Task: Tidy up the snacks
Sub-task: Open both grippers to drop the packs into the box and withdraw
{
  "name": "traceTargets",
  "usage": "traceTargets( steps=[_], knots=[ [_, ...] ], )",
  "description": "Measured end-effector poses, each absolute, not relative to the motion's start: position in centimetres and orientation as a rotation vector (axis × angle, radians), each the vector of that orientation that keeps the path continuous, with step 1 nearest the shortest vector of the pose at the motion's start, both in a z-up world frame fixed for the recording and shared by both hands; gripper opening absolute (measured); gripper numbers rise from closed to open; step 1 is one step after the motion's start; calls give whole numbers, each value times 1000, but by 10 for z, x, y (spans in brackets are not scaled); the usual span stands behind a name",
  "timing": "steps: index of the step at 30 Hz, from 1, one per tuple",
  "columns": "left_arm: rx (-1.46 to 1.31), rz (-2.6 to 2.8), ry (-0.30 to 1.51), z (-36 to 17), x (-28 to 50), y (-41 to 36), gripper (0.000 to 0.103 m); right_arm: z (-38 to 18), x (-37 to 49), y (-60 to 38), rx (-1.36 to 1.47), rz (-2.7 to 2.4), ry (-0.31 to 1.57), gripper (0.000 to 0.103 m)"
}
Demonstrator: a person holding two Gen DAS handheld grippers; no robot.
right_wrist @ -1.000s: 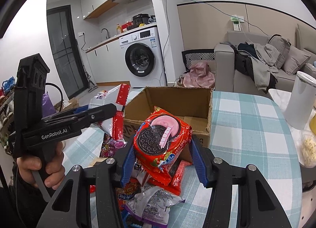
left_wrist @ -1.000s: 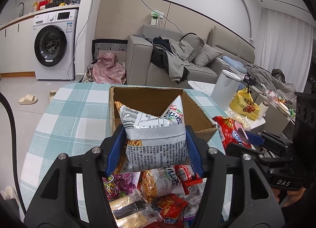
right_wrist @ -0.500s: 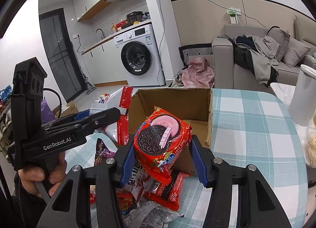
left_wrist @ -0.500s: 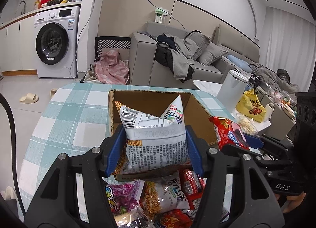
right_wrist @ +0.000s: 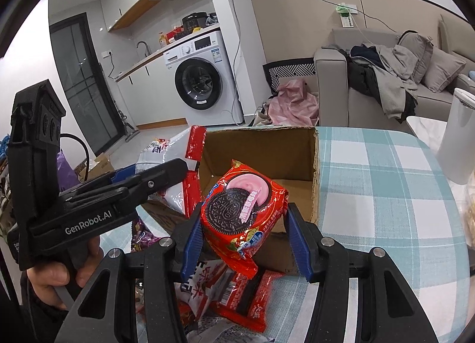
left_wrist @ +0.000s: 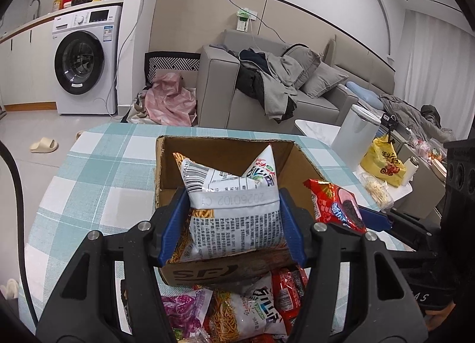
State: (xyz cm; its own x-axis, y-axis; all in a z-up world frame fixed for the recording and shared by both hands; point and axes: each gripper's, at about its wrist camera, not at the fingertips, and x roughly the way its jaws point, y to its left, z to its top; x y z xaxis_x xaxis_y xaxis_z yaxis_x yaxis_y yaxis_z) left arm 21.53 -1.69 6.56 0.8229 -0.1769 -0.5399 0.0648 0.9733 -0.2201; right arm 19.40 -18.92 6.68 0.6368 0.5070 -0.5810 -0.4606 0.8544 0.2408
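Note:
My left gripper [left_wrist: 233,222] is shut on a white snack bag [left_wrist: 234,209] with a barcode and printed text, held over the near wall of an open cardboard box [left_wrist: 225,147]. My right gripper [right_wrist: 243,237] is shut on a red Oreo cookie pack [right_wrist: 242,209], held at the box's [right_wrist: 267,147] near edge. In the left wrist view the Oreo pack [left_wrist: 335,205] shows at the box's right side. In the right wrist view the left gripper [right_wrist: 160,172] with the white bag [right_wrist: 175,150] is at the box's left. The box looks empty inside.
Loose snack packs [left_wrist: 246,310] lie piled on the checked tablecloth [left_wrist: 98,170] in front of the box. A white cylindrical bin [left_wrist: 354,138] and a yellow bag [left_wrist: 383,161] stand to the right. A sofa [left_wrist: 267,90] and washing machine [left_wrist: 83,61] are beyond the table.
Both grippers have moved forward toward the box with their packs; the box looms larger and the pile of snacks has slid down out of the frames.

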Motion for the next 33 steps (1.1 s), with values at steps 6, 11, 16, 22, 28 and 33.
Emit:
traceTargets(
  steps=[6, 11, 16, 22, 28, 33],
  knots=[
    [-202, -127, 610, 55, 223, -20, 57, 61, 203, -189, 76, 548, 709, 53],
    [-202, -118, 624, 53, 225, -18, 58, 57, 212, -194, 126, 560, 722, 53],
    [-156, -119, 640, 52, 225, -23, 62, 57, 214, -193, 122, 557, 718, 59],
    [-158, -133, 622, 64, 210, -18, 83, 64, 206, -202, 145, 566, 662, 83],
    [-146, -110, 593, 71, 178, -4, 102, 73, 188, -212, 151, 581, 647, 103],
    [-83, -97, 551, 74, 143, 2, 102, 71, 171, -210, 75, 556, 653, 103]
  ],
)
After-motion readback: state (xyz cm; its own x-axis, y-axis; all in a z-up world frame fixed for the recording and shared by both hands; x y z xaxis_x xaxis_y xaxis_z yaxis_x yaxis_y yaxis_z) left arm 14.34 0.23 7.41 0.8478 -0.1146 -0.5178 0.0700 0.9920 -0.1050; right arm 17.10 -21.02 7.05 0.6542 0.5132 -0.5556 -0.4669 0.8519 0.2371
